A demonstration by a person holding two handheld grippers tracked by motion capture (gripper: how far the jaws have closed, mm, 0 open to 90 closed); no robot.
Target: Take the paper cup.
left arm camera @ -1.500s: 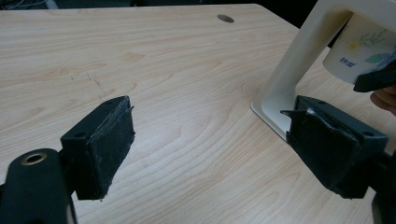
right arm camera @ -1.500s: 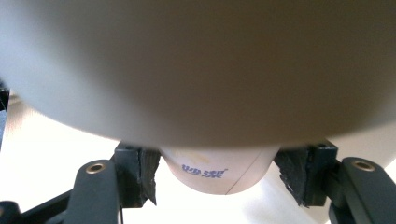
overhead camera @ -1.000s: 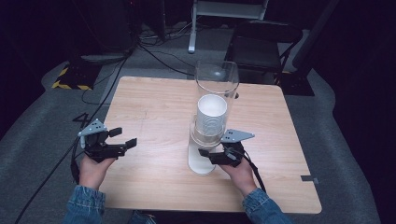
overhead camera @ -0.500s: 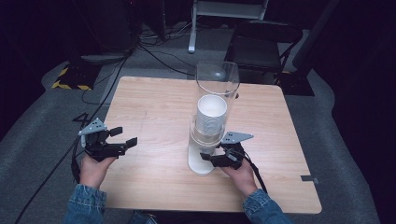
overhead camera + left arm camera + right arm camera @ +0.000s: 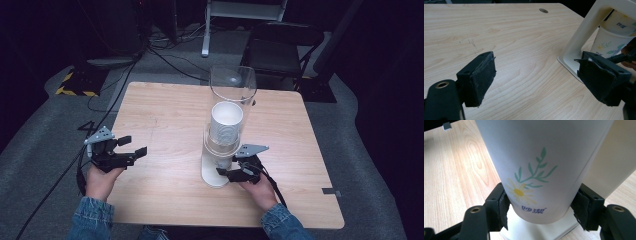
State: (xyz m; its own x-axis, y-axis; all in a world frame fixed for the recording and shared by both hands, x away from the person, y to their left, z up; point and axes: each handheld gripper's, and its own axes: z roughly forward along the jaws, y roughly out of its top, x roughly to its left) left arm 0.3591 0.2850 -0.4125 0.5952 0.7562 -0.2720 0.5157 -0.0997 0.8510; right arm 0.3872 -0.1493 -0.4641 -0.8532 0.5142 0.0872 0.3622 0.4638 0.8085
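Bright overhead light on the table (image 5: 165, 115), dark surroundings; close gripper views slightly soft.

Two grippers (image 5: 134, 150) (image 5: 223, 172) — one cup dispenser (image 5: 216, 172)

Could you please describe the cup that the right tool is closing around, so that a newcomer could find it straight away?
Start at the wooden table and find the white dispenser stand near its middle, under a clear tube. The paper cup hangs lowest from that stand, between the right tool and its pads. Unlike the cups nested above it, its whole printed side shows: a yellow daisy, green leaves and blue lettering.
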